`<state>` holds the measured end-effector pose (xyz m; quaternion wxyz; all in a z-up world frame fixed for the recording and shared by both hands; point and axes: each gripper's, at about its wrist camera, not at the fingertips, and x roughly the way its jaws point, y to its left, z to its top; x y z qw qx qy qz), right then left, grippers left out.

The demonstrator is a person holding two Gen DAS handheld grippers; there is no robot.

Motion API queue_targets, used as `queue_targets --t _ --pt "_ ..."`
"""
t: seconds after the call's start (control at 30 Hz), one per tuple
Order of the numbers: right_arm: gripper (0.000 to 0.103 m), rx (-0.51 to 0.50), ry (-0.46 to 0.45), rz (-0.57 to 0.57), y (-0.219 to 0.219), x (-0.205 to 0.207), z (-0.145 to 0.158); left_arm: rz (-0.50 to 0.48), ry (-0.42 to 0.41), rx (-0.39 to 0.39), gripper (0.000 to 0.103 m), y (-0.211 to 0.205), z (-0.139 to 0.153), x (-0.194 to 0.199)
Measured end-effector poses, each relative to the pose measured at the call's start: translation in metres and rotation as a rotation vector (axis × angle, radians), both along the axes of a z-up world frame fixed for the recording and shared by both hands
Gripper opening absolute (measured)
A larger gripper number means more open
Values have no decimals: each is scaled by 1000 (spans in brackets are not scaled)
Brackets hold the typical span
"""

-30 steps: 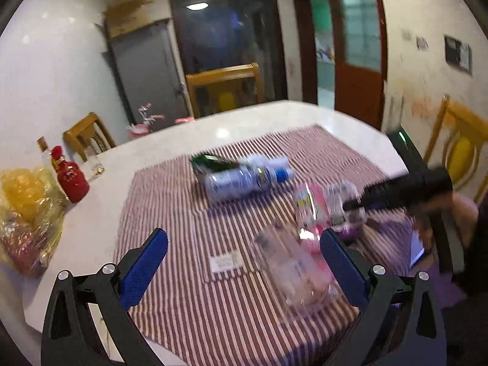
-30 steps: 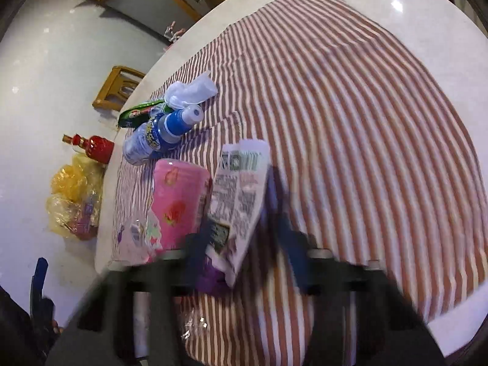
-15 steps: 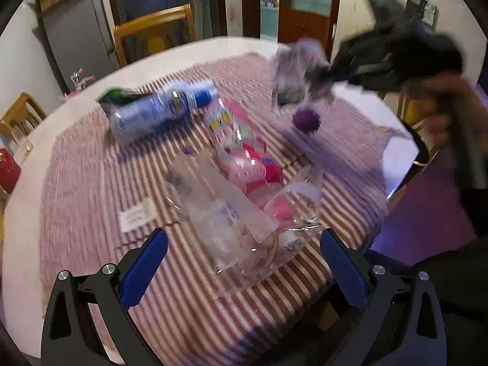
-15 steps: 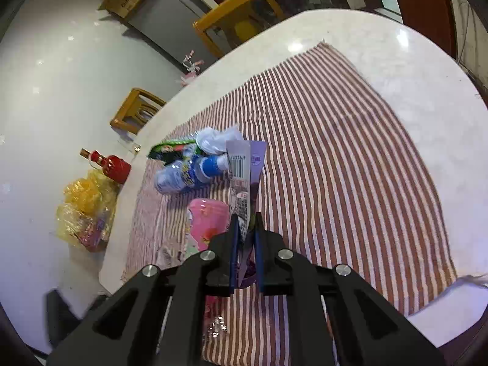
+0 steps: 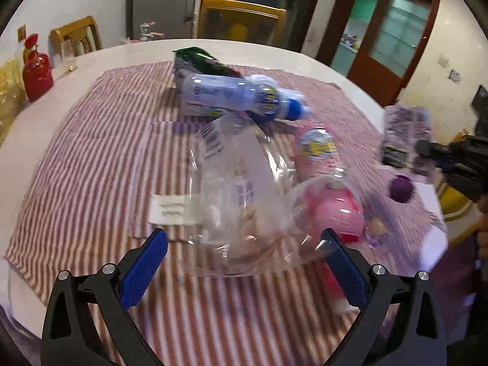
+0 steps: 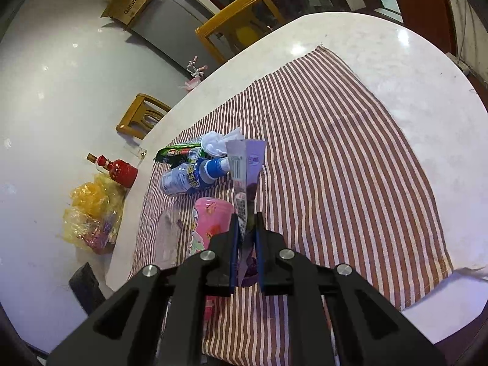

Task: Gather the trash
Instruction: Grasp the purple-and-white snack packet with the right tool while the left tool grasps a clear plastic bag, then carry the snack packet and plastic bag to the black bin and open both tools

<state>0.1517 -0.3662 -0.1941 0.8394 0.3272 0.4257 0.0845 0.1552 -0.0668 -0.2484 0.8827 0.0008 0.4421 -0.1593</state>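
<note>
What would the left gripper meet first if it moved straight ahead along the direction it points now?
Most likely the clear plastic bag. It lies on the striped cloth directly ahead of the open left gripper, between its blue pads. The pink container lies ahead to the right. Depth is uncertain in this blurred fisheye view.

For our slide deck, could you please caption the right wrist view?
Right gripper shut on a purple snack wrapper, lifted above the striped cloth and remaining trash.
</note>
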Motion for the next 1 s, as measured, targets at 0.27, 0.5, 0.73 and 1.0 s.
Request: queue_targets --t 0.27,0.5,0.73,1.0 --pt "13 -1 8 4 1 2 -3 -122 -95 254 97 -31 -19 20" --pt "13 2 16 6 0 5 -6 11 30 108 90 -22 -24 48" --pt "15 17 8 11 0 5 -7 51 19 71 35 -4 -13 58" --pt "14 25 -9 15 -1 4 -4 97 -114 7 34 19 45 36"
